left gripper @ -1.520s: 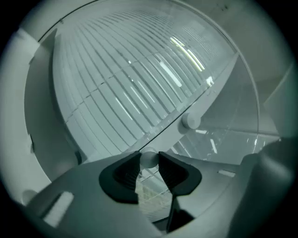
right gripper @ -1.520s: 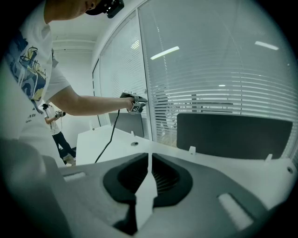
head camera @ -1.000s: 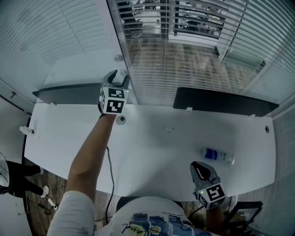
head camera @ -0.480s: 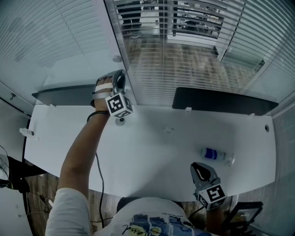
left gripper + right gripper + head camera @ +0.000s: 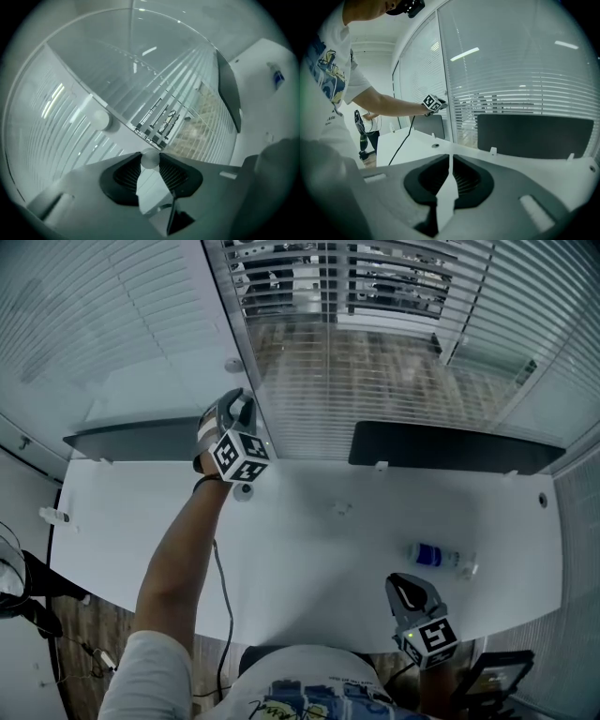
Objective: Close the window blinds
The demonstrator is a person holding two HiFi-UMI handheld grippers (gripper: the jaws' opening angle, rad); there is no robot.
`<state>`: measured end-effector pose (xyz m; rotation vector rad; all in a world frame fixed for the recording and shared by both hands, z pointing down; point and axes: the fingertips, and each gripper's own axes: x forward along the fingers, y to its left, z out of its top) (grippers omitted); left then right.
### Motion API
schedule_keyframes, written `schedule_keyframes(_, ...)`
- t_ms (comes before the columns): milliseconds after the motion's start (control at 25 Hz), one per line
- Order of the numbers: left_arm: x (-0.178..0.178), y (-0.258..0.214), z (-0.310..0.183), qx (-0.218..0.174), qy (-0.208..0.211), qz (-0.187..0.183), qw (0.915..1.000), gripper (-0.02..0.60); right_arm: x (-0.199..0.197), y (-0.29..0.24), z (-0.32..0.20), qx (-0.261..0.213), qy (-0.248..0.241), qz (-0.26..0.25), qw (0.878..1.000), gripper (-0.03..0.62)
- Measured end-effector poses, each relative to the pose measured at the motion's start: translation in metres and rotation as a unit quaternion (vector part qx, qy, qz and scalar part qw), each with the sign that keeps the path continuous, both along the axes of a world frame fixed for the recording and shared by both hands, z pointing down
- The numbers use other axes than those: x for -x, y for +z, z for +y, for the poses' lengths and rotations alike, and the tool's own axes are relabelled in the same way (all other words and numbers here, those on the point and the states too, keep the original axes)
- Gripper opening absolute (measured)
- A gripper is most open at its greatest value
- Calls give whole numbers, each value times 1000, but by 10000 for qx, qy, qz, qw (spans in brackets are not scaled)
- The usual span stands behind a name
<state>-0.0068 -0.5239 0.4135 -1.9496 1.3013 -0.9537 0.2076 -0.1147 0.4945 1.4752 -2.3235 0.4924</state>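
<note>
Beyond white desk (image 5: 328,549), left gripper (image 5: 241,405) just closed, pinching blinds (image 5: 375,381) knob (image 5: 150,159); right gripper (image 5: 403,587) pressed together

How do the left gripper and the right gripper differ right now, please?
The left gripper is raised at the glass; the right gripper sits low by the desk edge. The left gripper's jaws have just been closing on a white knob; the right gripper's are together, empty.
</note>
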Motion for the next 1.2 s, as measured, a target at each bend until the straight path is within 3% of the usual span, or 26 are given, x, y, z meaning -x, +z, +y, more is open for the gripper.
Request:
schedule_keyframes(120, 2, -3, 0, 364, -191, 1092, 9932, 123, -1, 1, 0, -12, 13, -17, 10000, 14)
schedule_keyframes(160, 2, -2, 2, 518, -265, 1531, 9865, 123, -2, 5, 3, -14, 7, -30, 10000, 14)
schedule_keyframes(240, 4, -2, 4, 831, -418, 2448, 9651, 123, -4, 8, 4, -12, 3, -35, 10000, 14)
schedule_keyframes(360, 7, -3, 4, 1241, -616, 3608, 9223, 123, -3, 6, 3, -26, -4, -30, 10000, 14)
schedule_keyframes(480, 8, -3, 4, 1576, -726, 4440, 8790, 123, -2, 3, 1, -70, -37, 39, 10000, 14)
schedule_keyframes(640, 9, 0, 2, 2034, -790, 5601, 7992, 123, -4, 6, 2, -50, -33, 18, 10000, 14)
schedule_keyframes(680, 9, 0, 2, 2105, -808, 5798, 7829, 123, -3, 6, 2, -46, -31, 23, 10000, 14)
schedule_keyframes(720, 10, 1, 1, 2142, -822, 5909, 7734, 123, -3, 5, 2, -45, -27, 29, 10000, 14)
schedule_keyframes(760, 10, 1, 1, 2145, -825, 5927, 7719, 123, -3, 5, 2, -42, -22, 31, 10000, 14)
schedule_keyframes(840, 10, 1, 1, 2070, -800, 5735, 7886, 123, -3, 6, 2, -41, -26, 42, 10000, 14)
schedule_keyframes(1080, 13, -4, 4, 1555, -799, 4396, 8810, 160, -3, 6, 2, -57, -31, 20, 10000, 14)
schedule_keyframes(1200, 12, -7, 8, 1149, -583, 3292, 9354, 167, -3, 4, 1, -68, -21, 15, 10000, 14)
